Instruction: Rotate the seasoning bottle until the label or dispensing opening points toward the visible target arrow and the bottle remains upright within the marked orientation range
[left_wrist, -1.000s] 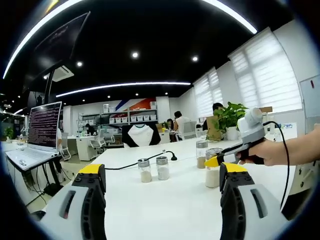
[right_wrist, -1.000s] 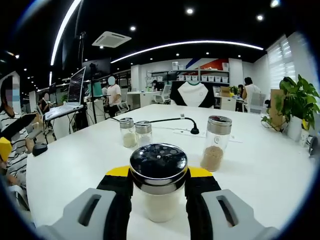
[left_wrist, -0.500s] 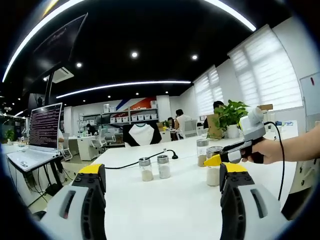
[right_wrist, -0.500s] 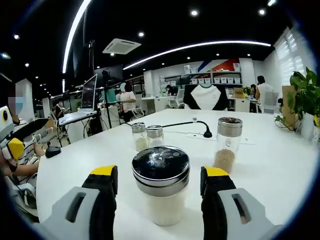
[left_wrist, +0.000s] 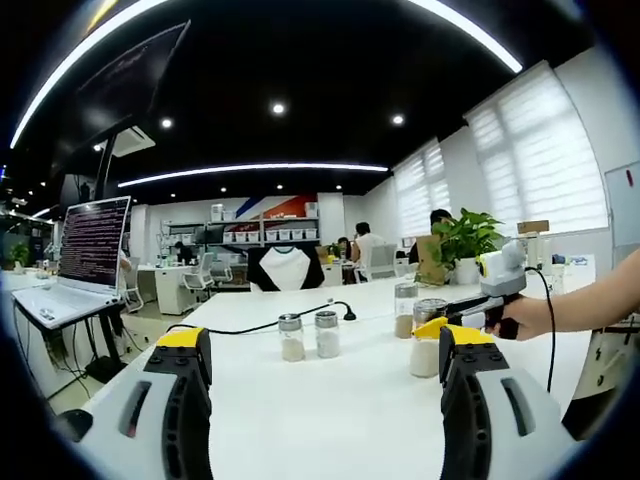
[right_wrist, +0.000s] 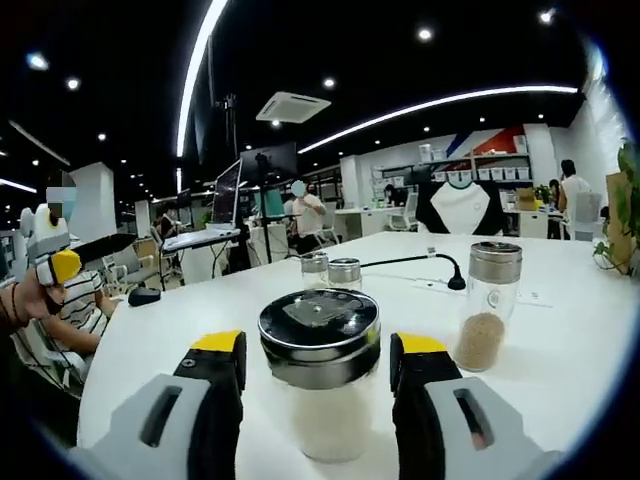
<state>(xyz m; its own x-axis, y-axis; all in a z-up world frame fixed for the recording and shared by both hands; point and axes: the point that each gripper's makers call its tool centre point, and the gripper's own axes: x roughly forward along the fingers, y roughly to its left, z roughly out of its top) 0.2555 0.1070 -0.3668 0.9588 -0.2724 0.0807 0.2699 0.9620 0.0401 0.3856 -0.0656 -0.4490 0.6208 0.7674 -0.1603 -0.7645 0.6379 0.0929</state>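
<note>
1. Right now the seasoning bottle w/ white powder & chrome shaker lid stands upright on the white table, between the right gripper's yellow-tipped jaws; jaws spread just wider than the lid, gaps both sides, not touching.
2. Left gripper view: same bottle at the right gripper, held by a person's hand.
3. Bottle w/ brown granules stands nearby to the right; two small shakers farther back, side by side.
4. Black cable runs behind them.
5. Left gripper jaws wide apart, holding nothing, above bare tabletop.
6. Laptop on a stand at far left; potted plant beyond.
</note>
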